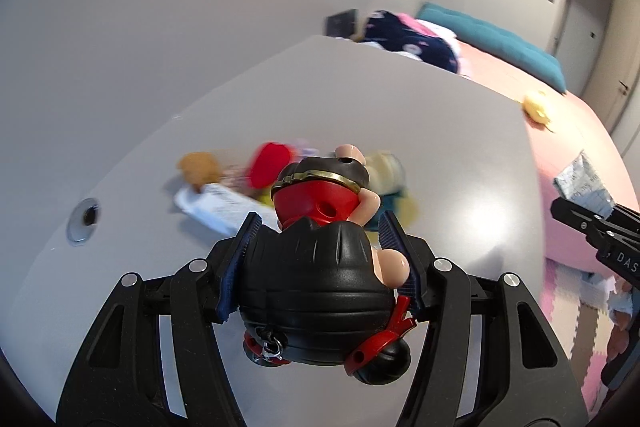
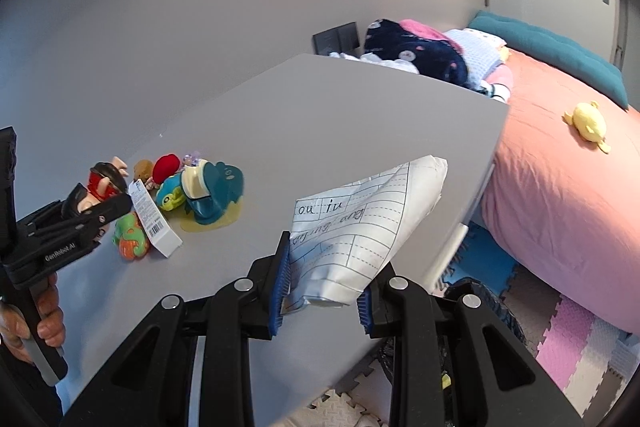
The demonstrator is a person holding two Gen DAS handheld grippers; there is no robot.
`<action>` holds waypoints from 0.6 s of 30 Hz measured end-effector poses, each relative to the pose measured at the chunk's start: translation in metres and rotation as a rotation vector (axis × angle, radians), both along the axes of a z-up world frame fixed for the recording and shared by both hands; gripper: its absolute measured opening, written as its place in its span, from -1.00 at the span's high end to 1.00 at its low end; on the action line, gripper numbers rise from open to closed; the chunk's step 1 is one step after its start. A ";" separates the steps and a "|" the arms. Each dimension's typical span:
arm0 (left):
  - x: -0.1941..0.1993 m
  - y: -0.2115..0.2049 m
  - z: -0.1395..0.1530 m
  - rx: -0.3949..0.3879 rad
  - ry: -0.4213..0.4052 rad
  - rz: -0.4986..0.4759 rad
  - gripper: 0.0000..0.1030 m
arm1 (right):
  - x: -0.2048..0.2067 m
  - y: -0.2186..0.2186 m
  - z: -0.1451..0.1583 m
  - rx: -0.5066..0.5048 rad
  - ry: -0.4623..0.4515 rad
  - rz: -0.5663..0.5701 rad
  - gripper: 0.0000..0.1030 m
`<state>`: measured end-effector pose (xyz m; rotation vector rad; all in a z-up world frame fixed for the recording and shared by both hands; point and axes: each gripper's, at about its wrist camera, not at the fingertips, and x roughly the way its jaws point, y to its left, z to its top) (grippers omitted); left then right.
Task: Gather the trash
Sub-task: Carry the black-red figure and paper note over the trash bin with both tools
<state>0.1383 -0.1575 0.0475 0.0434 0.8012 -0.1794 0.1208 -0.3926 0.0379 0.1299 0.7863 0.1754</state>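
Well, both my tongs are loaded above the grey table [image 2: 280,115].
Left gripper [image 1: 320,247] clamps a toy figure [image 1: 320,267] hiding its pads; right gripper [image 2: 324,287] pinches crumpled paper [image 2: 360,219]; toys [image 1: 240,179] at twelve o'clock blur.

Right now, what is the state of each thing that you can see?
Left tool: shut on the toy figure, lifted.
Right tool: shut on the crumpled paper.
White box: lying flat on the desk.
Yellow plush: lying on the bed.
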 end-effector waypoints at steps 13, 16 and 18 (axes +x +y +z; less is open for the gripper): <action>-0.017 -0.110 -0.002 0.004 0.001 -0.198 -0.15 | -0.050 -0.075 0.001 0.012 -0.012 -0.121 0.41; -0.019 -0.134 -0.002 0.011 0.002 -0.241 -0.15 | -0.058 -0.091 0.001 0.013 -0.015 -0.148 0.41; -0.021 -0.152 -0.002 0.015 0.003 -0.274 -0.15 | -0.067 -0.103 0.002 0.014 -0.017 -0.171 0.40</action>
